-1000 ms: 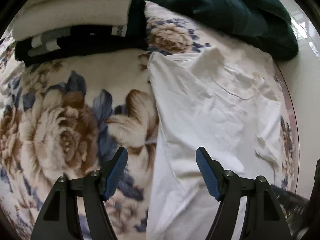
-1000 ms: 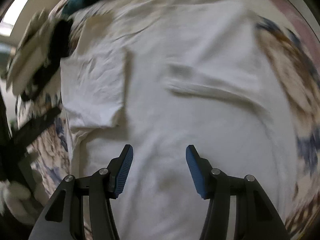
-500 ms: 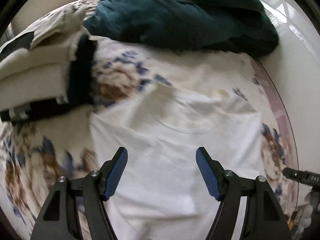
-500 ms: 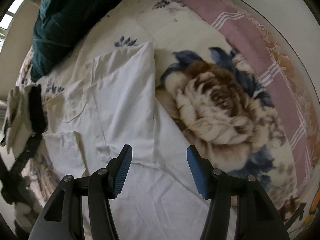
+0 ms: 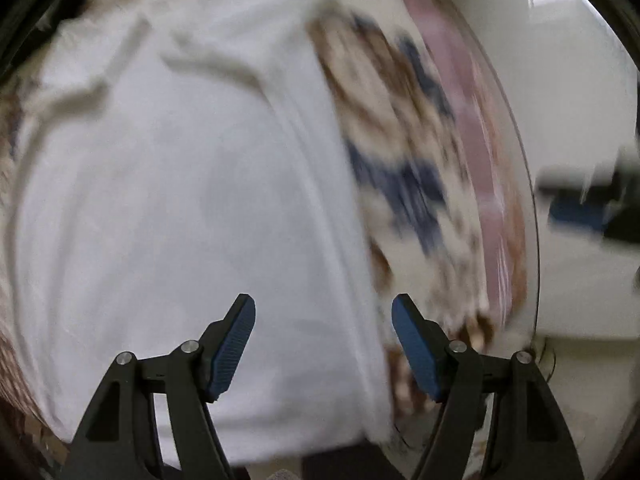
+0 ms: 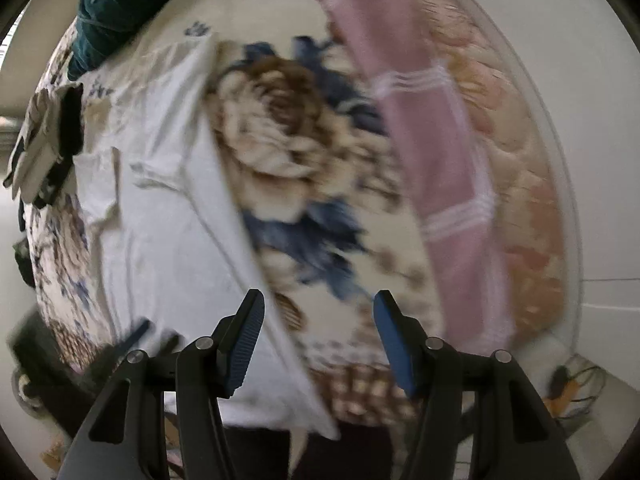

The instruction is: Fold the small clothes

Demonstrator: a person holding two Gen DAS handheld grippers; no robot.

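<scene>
We saw a bed spread with a cream blanket printed with big brown and blue flowers point(image 6: 280, 128), which ran across most of the right wrist view and showed as a smeared strip on the right in the left wrist view point(image 5: 400, 160). Along its right edge lay a pink striped sheet border point(image 6: 424, 152). On the blanket, left of the large flower, the white cotton T-shirt point(image 6: 160, 216) lay spread flat with a few creases, its right edge running from far to near; in the left wrist view it filled the left and middle of the picture point(image 5: 168, 200), badly blurred. At the far left of the bed sat a dark teal bundle of heavy cloth point(image 6: 116, 4), and just near it, at the left edge, a small stack of folded cream and black garments point(image 6: 44, 136).

Our left claw point(image 5: 323, 346) hung over the shirt's near right edge with its blue-padded fingers point(image 5: 234, 348) wide apart and nothing between them. Our right claw point(image 6: 318, 342) was likewise spread wide and empty, above the shirt's right edge and the blanket beside it. We could not tell whether either claw touched the fabric.
</scene>
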